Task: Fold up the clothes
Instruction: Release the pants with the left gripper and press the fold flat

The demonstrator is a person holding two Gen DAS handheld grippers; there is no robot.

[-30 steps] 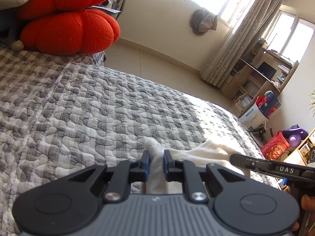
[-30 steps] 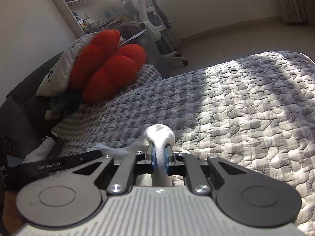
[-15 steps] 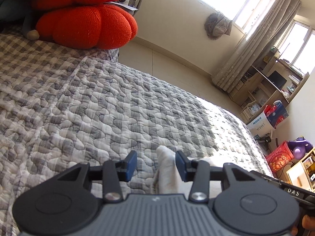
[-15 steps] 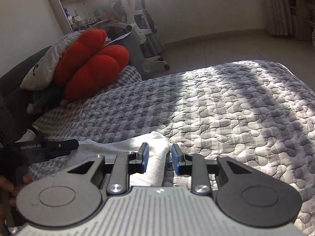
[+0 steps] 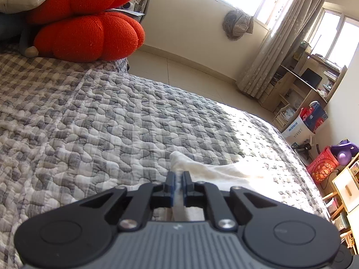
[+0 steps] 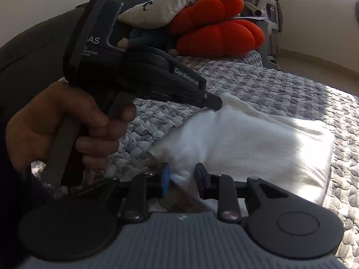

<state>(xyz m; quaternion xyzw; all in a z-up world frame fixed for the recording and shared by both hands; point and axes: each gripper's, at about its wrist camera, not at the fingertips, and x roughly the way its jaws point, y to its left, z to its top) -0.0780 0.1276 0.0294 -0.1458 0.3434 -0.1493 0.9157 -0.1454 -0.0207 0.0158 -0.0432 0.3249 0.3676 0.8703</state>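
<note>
A white garment [image 6: 246, 139] lies folded into a rough rectangle on the grey checked quilt [image 5: 112, 116]. My left gripper [image 5: 177, 185] is shut on a raised fold at the garment's [image 5: 215, 170] far left corner. In the right wrist view the left gripper [image 6: 215, 104] shows from the side, its tip on that corner, with a hand [image 6: 67, 125] around its grip. My right gripper [image 6: 181, 178] stands open low over the garment's near left corner; cloth shows between the jaws, but the pads do not press on it.
Red knitted cushions [image 5: 89, 33] and a pale pillow [image 6: 161, 6] are stacked at the head of the bed. Beyond the bed's right edge stand a wooden desk with shelves [image 5: 303, 83], a box and a red basket [image 5: 323, 165]. Curtains hang by the window.
The left jaws opened and then shut again on the fold. The right gripper let go of the cloth, rolled and swung left, so the left gripper and hand now fill its view.
</note>
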